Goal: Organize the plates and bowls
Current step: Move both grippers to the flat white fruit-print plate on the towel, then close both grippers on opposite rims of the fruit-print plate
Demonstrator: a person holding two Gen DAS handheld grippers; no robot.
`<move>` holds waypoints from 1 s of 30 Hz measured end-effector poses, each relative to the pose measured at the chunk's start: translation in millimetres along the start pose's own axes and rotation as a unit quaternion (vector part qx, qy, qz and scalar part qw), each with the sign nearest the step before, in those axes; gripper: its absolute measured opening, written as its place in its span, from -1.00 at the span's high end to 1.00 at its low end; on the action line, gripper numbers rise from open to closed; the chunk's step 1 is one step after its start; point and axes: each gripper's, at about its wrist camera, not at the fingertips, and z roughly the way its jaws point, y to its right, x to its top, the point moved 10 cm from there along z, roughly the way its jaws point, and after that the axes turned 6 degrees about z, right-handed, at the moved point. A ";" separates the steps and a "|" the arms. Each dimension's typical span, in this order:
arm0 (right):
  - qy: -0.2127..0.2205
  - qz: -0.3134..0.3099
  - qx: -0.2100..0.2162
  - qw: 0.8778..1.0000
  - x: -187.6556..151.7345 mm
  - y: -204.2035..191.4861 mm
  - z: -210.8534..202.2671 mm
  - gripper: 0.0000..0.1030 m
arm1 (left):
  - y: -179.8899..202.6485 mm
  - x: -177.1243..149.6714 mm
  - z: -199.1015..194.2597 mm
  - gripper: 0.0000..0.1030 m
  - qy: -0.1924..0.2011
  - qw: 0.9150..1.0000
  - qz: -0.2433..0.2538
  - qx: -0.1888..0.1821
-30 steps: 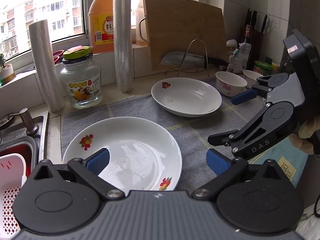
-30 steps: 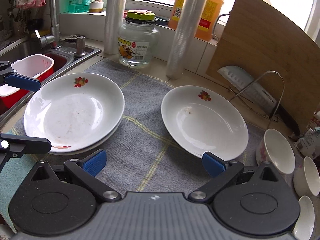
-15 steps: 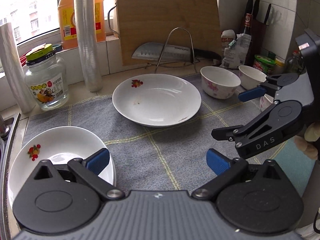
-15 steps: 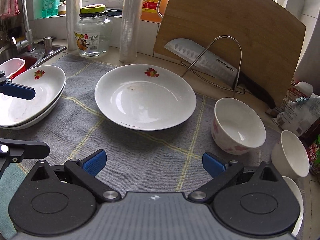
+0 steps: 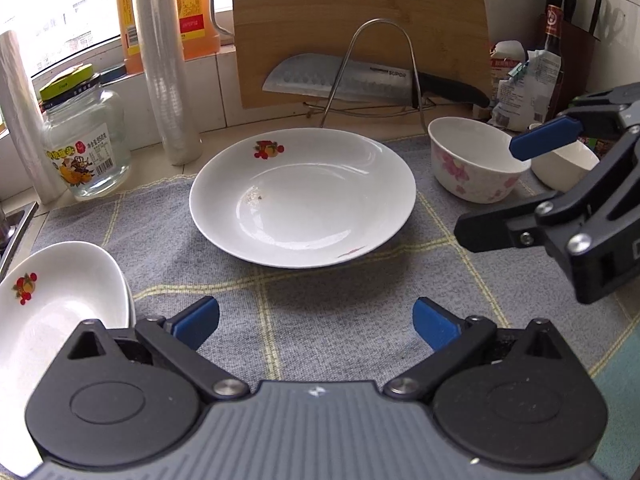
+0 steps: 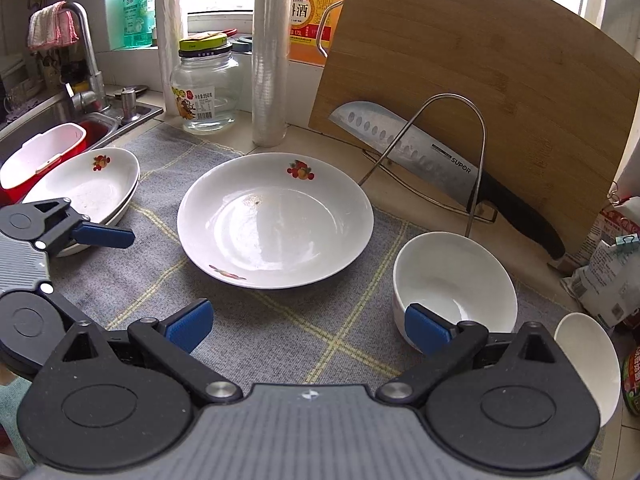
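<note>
While both grippers gape empty, bare mat [image 5: 340, 320] rings the plate [image 5: 303, 196].

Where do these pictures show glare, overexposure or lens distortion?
Left wrist view: the window is blown out to white, the centre plate carries soft highlights, and the cutting board bows from the fisheye. Right wrist view: the plate shows glare streaks, the board's edge curves strongly, and the picture corners are dark from the lens.
</note>
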 end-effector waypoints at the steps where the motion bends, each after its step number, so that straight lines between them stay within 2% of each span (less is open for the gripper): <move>1: 0.000 0.000 0.001 1.000 1.4 0.1 0.5 -1.00 | -0.3 -0.9 5.9 -0.98 -0.005 1.000 -0.005 0.000; 6: -0.003 -0.002 -0.004 1.000 7.4 1.5 4.6 -1.00 | -5.0 -2.4 24.5 -0.98 -0.010 1.000 -0.026 -0.001; 15: -0.020 -0.008 0.008 1.000 20.7 0.5 22.9 -1.00 | -11.7 10.4 39.8 -0.99 0.000 1.000 -0.027 0.014; 22: -0.036 -0.009 0.029 0.999 50.0 3.8 54.0 -1.00 | -16.6 15.0 44.5 -0.99 0.015 1.000 -0.021 0.007; 30: -0.076 -0.025 0.059 0.995 77.9 8.3 94.2 -1.00 | -19.9 17.3 46.2 -0.99 0.028 0.999 -0.025 0.013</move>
